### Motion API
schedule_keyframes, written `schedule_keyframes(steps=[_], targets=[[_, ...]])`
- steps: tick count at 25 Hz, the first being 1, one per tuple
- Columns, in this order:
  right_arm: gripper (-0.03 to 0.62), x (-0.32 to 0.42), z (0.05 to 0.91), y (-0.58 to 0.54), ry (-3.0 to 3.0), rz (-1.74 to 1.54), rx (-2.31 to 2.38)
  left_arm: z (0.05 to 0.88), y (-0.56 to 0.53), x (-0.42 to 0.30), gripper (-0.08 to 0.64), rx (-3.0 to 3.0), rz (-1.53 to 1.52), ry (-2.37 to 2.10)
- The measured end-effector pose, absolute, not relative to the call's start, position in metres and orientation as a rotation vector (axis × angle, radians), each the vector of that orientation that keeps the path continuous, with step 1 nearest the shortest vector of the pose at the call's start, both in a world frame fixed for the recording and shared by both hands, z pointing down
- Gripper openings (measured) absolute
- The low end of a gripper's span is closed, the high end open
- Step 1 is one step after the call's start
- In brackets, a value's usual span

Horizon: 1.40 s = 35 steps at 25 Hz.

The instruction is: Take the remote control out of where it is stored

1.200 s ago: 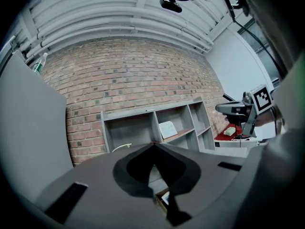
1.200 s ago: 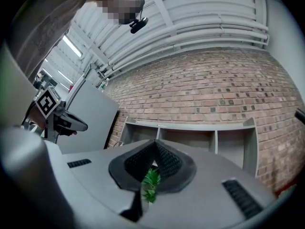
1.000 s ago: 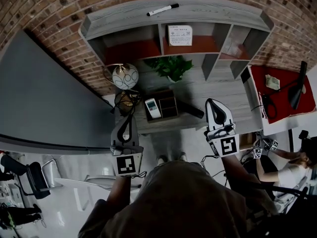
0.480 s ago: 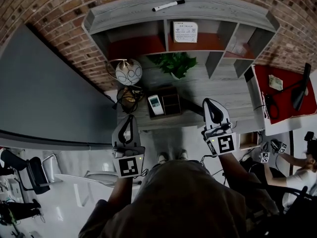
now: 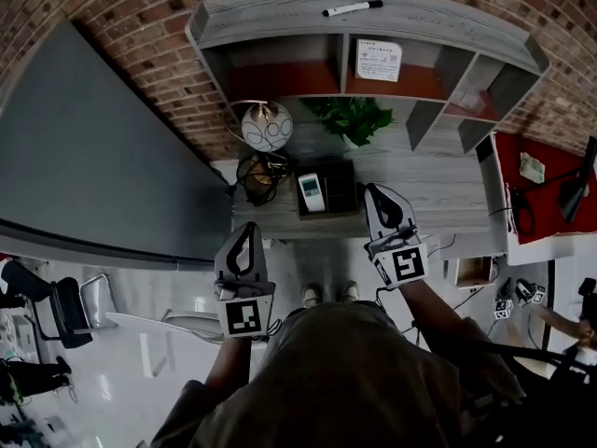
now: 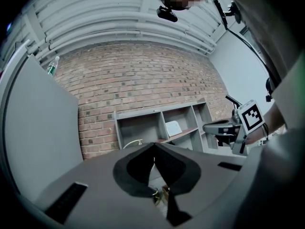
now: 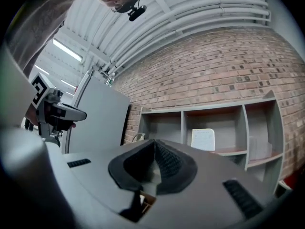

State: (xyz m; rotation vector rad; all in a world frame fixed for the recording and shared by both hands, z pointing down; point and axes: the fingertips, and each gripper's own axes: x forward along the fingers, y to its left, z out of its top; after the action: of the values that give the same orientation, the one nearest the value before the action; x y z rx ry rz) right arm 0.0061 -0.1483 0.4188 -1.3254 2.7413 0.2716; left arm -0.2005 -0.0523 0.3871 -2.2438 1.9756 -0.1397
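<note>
The white remote control (image 5: 311, 192) lies in the left compartment of a dark wooden box (image 5: 338, 187) on the grey desk (image 5: 429, 189). My right gripper (image 5: 371, 192) is shut and empty, its tips over the desk just right of the box. My left gripper (image 5: 248, 228) is shut too, holding nothing, in front of the desk's near left corner. In the left gripper view the closed tips (image 6: 154, 145) point at the shelf unit (image 6: 162, 128). The right gripper view shows its closed tips (image 7: 154, 142) below the shelf's paper card (image 7: 203, 139); the remote is hidden there.
A shelf unit (image 5: 280, 68) stands at the desk's back, with a marker (image 5: 352, 8) on top. A round wire lamp (image 5: 267, 126), coiled cables (image 5: 256, 171) and a plant (image 5: 352, 117) crowd the box. A grey partition (image 5: 103, 157) stands left, a red-topped table (image 5: 550, 189) right.
Both grippers have come closer to the desk. The right one has swung left and now ends beside the box; the left one has neared the desk's front left corner. Both stayed shut.
</note>
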Motion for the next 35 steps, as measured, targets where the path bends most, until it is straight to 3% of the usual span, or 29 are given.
schedule_keyframes(steps=[10, 13, 23, 35], targets=[[0.024, -0.06, 0.468, -0.175, 2.814, 0.082, -1.333, 0.399, -0.025, -0.242, 0.011, -2.212, -0.219, 2.045], [0.097, -0.076, 0.487, -0.183, 2.833, 0.023, -1.352, 0.403, -0.019, -0.253, 0.011, -2.205, -0.244, 2.062], [0.237, -0.113, 0.57, -0.212, 2.92, -0.132, -1.489, 0.407, -0.006, -0.279, 0.011, -2.181, -0.288, 2.108], [0.275, -0.118, 0.696, -0.239, 3.063, -0.373, -1.695, 0.409, -0.005, -0.292, 0.011, -2.156, -0.302, 2.123]])
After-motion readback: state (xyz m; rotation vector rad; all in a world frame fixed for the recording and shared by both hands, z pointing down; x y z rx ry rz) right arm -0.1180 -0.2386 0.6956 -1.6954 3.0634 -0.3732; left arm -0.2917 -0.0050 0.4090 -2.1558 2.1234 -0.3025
